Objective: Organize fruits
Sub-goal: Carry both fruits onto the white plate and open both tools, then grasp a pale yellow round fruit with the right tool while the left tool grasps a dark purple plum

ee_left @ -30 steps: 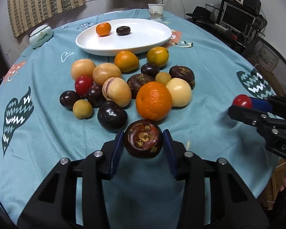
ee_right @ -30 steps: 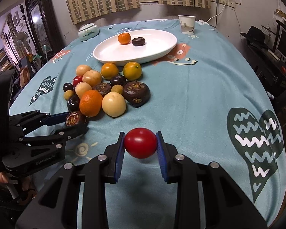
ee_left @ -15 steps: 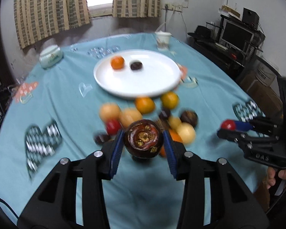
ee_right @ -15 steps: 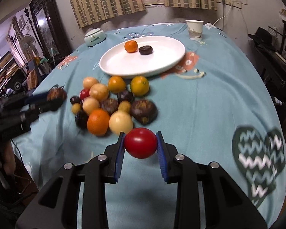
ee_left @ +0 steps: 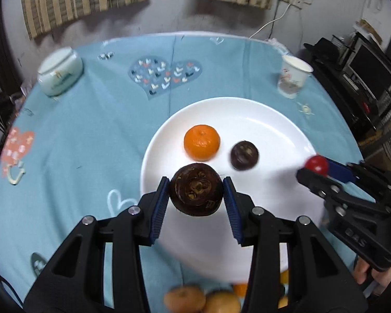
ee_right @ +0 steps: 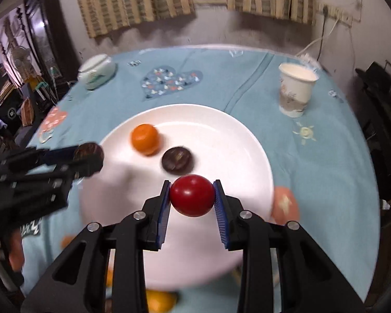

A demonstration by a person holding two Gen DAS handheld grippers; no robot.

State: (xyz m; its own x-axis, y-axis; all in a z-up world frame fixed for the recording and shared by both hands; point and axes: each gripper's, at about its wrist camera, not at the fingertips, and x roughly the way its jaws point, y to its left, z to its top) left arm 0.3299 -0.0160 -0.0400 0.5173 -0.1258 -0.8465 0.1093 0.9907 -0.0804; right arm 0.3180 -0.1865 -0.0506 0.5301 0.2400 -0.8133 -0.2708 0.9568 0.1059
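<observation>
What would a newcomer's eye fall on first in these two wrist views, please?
Most striking is the big white plate on the blue tablecloth, with a small orange and a dark round fruit lying apart on it. Over its near part, the left tool clamps a dark brown fruit, while the right tool clamps a glossy red fruit. A paper cup stands beyond the plate, to the right.
</observation>
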